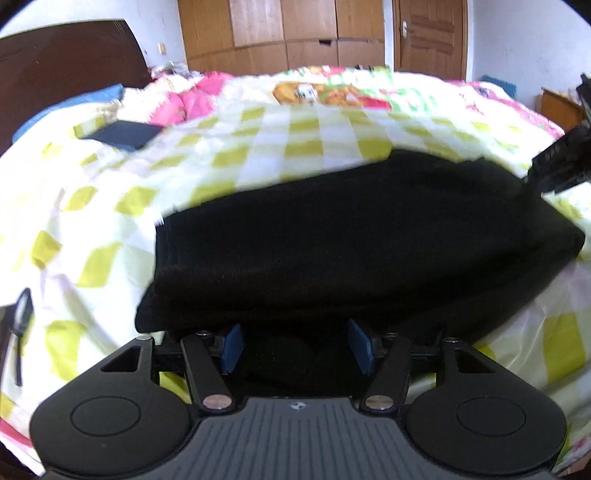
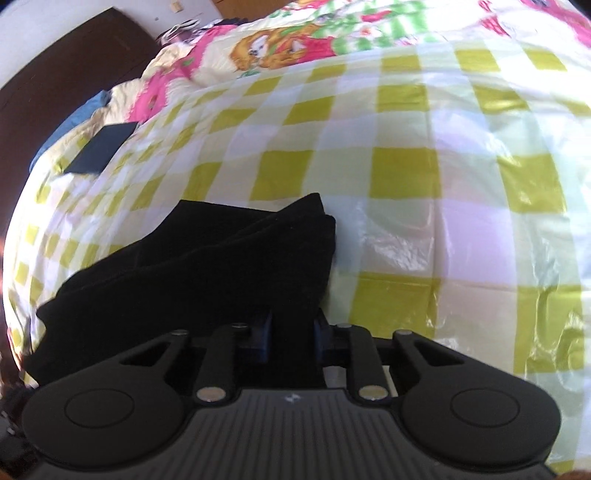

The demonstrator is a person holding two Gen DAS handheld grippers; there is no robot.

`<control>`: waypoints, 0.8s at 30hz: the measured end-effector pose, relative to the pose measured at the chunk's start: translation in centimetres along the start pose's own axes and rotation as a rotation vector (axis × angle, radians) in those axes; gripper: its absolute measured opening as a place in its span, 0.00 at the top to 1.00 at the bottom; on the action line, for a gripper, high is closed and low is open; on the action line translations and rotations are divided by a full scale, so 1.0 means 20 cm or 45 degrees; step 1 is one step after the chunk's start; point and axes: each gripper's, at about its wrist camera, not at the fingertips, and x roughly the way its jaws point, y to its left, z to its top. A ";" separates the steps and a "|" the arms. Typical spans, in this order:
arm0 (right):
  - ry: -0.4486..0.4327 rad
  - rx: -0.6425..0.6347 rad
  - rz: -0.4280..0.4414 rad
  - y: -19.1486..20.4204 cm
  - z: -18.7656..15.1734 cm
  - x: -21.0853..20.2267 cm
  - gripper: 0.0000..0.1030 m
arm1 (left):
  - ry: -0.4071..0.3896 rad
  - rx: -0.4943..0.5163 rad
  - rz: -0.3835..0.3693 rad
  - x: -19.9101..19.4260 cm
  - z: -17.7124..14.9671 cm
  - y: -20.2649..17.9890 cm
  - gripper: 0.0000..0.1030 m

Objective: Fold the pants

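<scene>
Centrally, the folded black pants (image 1: 351,236) lie on the checked bedspread (image 1: 110,221), bare cover beyond every edge. Left gripper (image 1: 295,345) spread at the near hem, blue pads (image 1: 232,347) apart; right gripper (image 2: 293,332) pinching the pants' corner.

A bed (image 1: 258,140) fills the room, spread with a yellow-and-white checked cover under clear plastic. At its far end lie a cartoon-printed quilt (image 1: 325,92) and pink bedding (image 1: 184,103). A dark headboard (image 1: 66,62) stands at the bed's left. Beyond the bed rise wooden wardrobes (image 1: 280,33), a wooden door (image 1: 430,37) and white walls (image 1: 517,37). Bright daylight falls across the cover.
</scene>
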 end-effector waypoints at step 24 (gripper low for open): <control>0.409 -1.108 -0.005 0.41 0.32 0.28 0.51 | -0.038 -0.072 -0.024 -0.02 0.01 -0.02 0.30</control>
